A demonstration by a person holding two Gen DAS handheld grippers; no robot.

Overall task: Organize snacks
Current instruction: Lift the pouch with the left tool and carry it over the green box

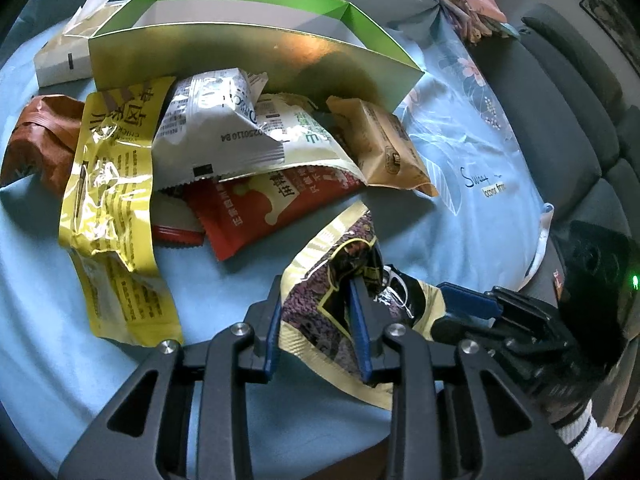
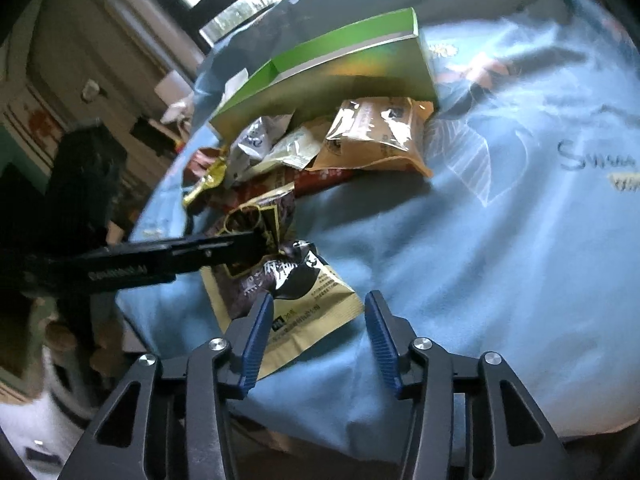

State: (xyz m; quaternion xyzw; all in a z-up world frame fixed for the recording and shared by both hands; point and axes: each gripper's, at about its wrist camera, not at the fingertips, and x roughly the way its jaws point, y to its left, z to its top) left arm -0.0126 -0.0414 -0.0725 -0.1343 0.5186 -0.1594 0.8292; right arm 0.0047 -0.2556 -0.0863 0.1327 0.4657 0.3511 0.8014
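My left gripper [image 1: 315, 292] is shut on a gold and dark purple snack packet [image 1: 316, 332], pinching its crumpled middle just above the blue tablecloth [image 1: 224, 280]. In the right wrist view the same packet [image 2: 256, 280] lies at the table's near left, with the left gripper [image 2: 240, 246] reaching in from the left. My right gripper [image 2: 319, 300] stands open over the packet's lower corner, its pads not pressing on it. Behind lies a pile of snacks: a yellow packet [image 1: 108, 200], a white one [image 1: 208, 132], a red one [image 1: 272, 208] and a tan one [image 1: 384, 148]. An open green box [image 1: 256, 60] stands behind them.
A brown packet [image 1: 40, 140] and a white box [image 1: 60, 64] sit at the far left. Folded pink cloths [image 1: 468, 0] lie at the back right. A grey sofa [image 1: 560, 120] runs past the table's right edge. The cloth [image 2: 480, 260] right of the packet is bare.
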